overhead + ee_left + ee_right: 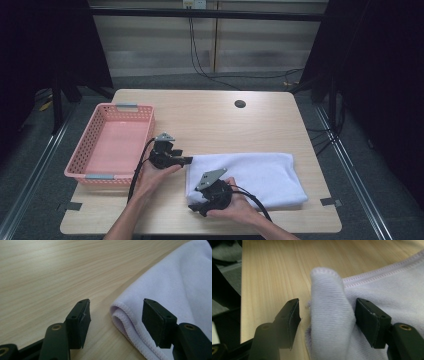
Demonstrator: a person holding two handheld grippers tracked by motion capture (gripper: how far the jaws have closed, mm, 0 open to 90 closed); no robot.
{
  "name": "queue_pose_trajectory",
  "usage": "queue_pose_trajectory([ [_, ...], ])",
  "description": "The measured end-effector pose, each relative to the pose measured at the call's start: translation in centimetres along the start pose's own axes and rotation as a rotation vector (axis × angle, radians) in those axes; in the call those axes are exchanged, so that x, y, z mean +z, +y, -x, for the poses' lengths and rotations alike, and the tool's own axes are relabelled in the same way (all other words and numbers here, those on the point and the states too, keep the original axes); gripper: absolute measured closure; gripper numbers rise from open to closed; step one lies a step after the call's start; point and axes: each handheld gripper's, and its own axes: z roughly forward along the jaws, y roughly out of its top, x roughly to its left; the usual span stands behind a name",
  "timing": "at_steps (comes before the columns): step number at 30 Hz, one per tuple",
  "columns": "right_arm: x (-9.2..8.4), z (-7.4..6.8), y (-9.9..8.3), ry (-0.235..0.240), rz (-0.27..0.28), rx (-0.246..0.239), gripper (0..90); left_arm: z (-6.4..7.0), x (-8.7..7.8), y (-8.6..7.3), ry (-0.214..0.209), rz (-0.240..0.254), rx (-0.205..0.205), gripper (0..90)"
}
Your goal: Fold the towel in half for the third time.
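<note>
Jaws of both black grippers, left gripper (115,315) and right gripper (327,315), stand apart around corners of the folded white cloth towel (260,175), lower middle of the wooden table (210,115).

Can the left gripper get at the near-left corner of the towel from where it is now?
Probably yes: the left gripper is open with the towel corner between its jaws, and nothing blocks it.

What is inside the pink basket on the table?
The pink basket appears empty: its bare pink floor is visible. The strip just behind its near wall is hidden from the high view.
</note>
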Motion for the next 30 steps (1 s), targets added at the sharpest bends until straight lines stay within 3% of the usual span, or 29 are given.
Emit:
queue_pose_trajectory([
  [4, 0.2, -0.9, -0.5, -0.077, 0.015, -0.082, 41.0, 0.2, 0.1, 0.0, -0.005, 0.005, 0.000, 40.3],
  [9, -0.1, -0.4, -0.7, -0.096, 0.030, -0.084, 59.8, 0.1, 0.0, 0.1, 0.008, 0.008, 0.003, 39.7],
  [12, -0.2, 0.0, -0.6, -0.106, 0.029, -0.041, 69.1, -0.2, 0.4, 0.1, 0.019, -0.004, -0.008, 38.7],
  [16, -0.4, 0.6, -0.7, -0.077, 0.042, 0.031, 74.4, -0.3, 0.8, 0.5, 0.034, -0.031, -0.006, 32.5],
  [18, -0.6, 0.9, -0.9, -0.056, 0.050, 0.061, 75.4, -0.3, 1.0, 0.4, 0.026, -0.045, 0.008, 34.3],
  [23, -0.8, 0.8, -1.0, -0.050, 0.048, 0.061, 75.6, 0.1, 1.5, 0.3, -0.018, -0.064, 0.040, 34.2],
  [25, -0.8, 0.8, -1.0, -0.045, 0.050, 0.065, 75.6, 0.3, 1.6, 0.2, -0.013, -0.071, 0.056, 36.6],
  [28, -0.8, 0.9, -1.0, -0.041, 0.050, 0.064, 75.4, 0.7, 1.9, 0.2, -0.043, -0.072, 0.077, 46.3],
  [30, -0.8, 0.9, -1.0, -0.040, 0.050, 0.072, 75.3, 0.9, 2.1, 0.2, -0.061, -0.075, 0.096, 48.2],
])
